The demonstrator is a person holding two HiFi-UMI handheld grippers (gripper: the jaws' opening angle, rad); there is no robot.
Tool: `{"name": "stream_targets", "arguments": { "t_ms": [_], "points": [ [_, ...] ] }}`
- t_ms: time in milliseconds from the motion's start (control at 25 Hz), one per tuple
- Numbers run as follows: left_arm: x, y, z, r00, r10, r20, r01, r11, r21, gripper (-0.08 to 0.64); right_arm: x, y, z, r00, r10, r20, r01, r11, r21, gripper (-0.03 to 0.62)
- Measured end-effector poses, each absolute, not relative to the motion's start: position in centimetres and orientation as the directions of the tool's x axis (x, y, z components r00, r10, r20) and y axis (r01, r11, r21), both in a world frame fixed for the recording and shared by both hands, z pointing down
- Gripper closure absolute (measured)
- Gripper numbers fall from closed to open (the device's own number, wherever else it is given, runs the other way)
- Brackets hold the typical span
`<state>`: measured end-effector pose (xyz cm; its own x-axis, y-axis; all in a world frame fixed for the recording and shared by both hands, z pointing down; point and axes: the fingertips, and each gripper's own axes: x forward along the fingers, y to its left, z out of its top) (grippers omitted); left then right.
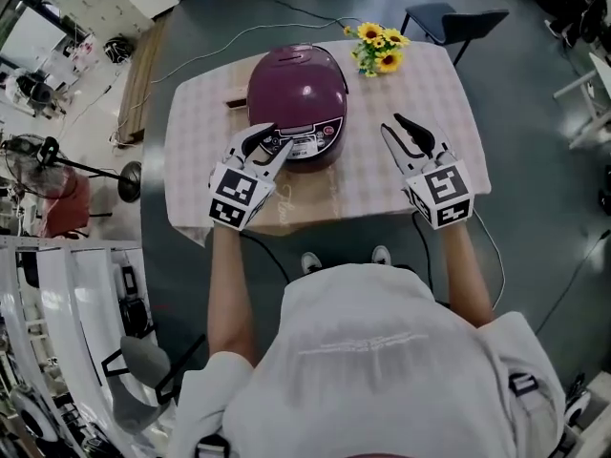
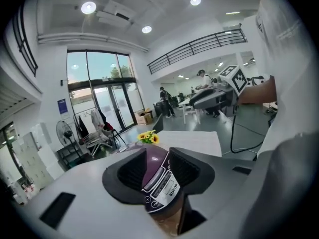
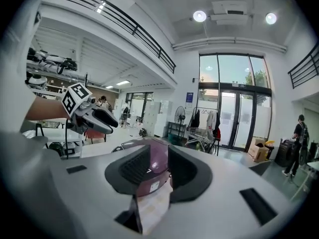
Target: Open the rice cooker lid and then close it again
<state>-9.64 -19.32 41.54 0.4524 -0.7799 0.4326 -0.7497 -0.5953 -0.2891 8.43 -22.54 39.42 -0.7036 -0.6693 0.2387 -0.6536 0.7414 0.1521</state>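
Note:
A purple rice cooker (image 1: 298, 89) stands with its lid down on the checked table (image 1: 425, 89). My left gripper (image 1: 268, 144) hovers at the cooker's front, just before the white control panel (image 1: 307, 142), jaws apart with nothing gripped. In the left gripper view the cooker (image 2: 160, 180) shows through the gap of that gripper (image 2: 159, 167), close ahead. My right gripper (image 1: 397, 128) is open over bare cloth to the cooker's right, clear of it. The right gripper view shows the cooker (image 3: 158, 159) farther off beyond that gripper (image 3: 158, 167).
Yellow flowers (image 1: 377, 48) sit at the table's far right corner. A dark chair (image 1: 449, 17) stands behind the table. A cable (image 1: 205, 55) trails over the floor from the cooker's back. A fan (image 1: 33, 156) and clutter fill the left side.

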Motion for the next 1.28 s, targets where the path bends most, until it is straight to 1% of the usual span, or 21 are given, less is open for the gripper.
{"name": "stream_targets", "arguments": {
  "t_ms": [200, 280, 360, 480, 720, 960, 1080, 1280],
  "points": [
    [-9.2, -20.5, 45.0, 0.507, -0.669, 0.543, -0.655, -0.709, -0.262, 0.393, 8.3, -22.5, 40.6, -0.673, -0.690, 0.266, -0.691, 0.715, 0.107, 0.469],
    [-8.9, -20.7, 46.3, 0.513, -0.623, 0.591, -0.609, -0.749, -0.260, 0.393, 8.1, -22.2, 40.9, -0.675, -0.688, 0.265, -0.696, 0.713, 0.079, 0.487],
    [-8.7, -20.9, 47.5, 0.513, -0.586, 0.628, -0.568, -0.780, -0.263, 0.379, 7.9, -22.1, 41.4, -0.670, -0.688, 0.279, -0.701, 0.710, 0.065, 0.489],
    [-8.6, -21.4, 48.8, 0.518, -0.545, 0.659, -0.536, -0.808, -0.247, 0.377, 7.5, -22.2, 42.4, -0.655, -0.688, 0.312, -0.708, 0.704, 0.066, 0.481],
    [-8.3, -22.2, 50.5, 0.520, -0.481, 0.706, -0.486, -0.846, -0.219, 0.377, 7.0, -22.0, 43.6, -0.652, -0.675, 0.346, -0.719, 0.695, 0.001, 0.482],
    [-8.0, -22.6, 52.2, 0.531, -0.436, 0.726, -0.476, -0.863, -0.171, 0.377, 7.1, -22.0, 44.8, -0.650, -0.658, 0.380, -0.724, 0.687, -0.050, 0.512],
    [-7.9, -22.7, 52.9, 0.548, -0.430, 0.718, -0.502, -0.855, -0.129, 0.377, 7.0, -21.9, 45.3, -0.655, -0.650, 0.385, -0.722, 0.690, -0.062, 0.503],
    [-8.1, -23.1, 53.8, 0.538, -0.447, 0.715, -0.505, -0.850, -0.151, 0.377, 7.1, -22.0, 45.5, -0.644, -0.659, 0.389, -0.730, 0.682, -0.053, 0.490]
  ]
}}
